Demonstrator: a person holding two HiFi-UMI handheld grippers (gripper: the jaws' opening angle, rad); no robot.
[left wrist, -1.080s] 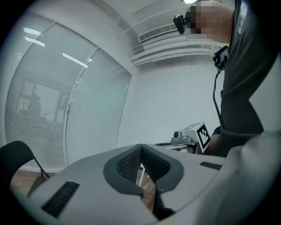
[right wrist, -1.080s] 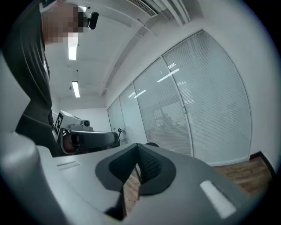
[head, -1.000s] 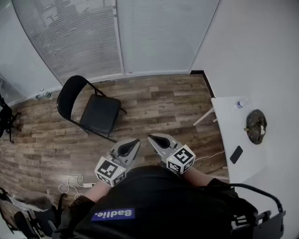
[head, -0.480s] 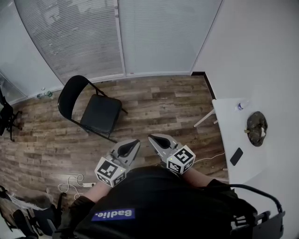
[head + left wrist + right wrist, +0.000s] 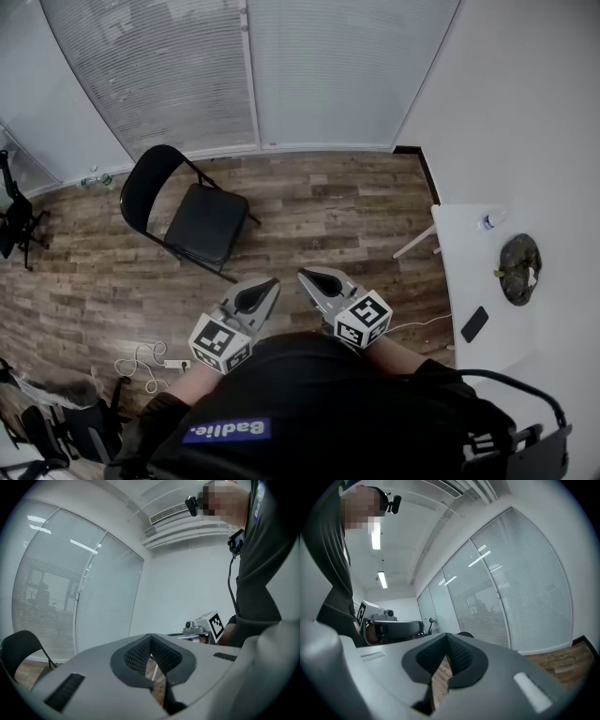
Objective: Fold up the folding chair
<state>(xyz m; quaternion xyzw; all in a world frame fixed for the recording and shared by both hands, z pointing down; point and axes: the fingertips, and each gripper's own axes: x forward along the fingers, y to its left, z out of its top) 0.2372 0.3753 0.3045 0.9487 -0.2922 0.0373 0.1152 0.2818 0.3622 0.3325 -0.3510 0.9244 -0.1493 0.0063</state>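
A wood-plank floor [image 5: 328,211] fills the middle of the head view, closed off at the far side by a wall of glass panels with shut blinds [image 5: 187,75]. A white counter [image 5: 461,267] runs along the right edge against a plain white wall. The folding chair [image 5: 202,223], black with a thin metal frame, stands unfolded on the floor near the blinds. Its backrest is toward the left and its seat is level. It is well apart from both grippers, beyond them and to the left.

The person's dark shirt covers the bottom of the view, and both grippers are held out just in front of the body, side by side and pointing roughly level toward the chair. The left gripper [image 5: 268,283] has its jaws pressed together with nothing between them. The right gripper [image 5: 304,277] is likewise fully closed and empty. Neither touches anything.

On the counter lie a dark crumpled cap-like thing [image 5: 518,268], a black phone [image 5: 474,323] and a small water bottle [image 5: 488,221]. A white cable with a power strip [image 5: 150,361] lies on the floor at lower left.
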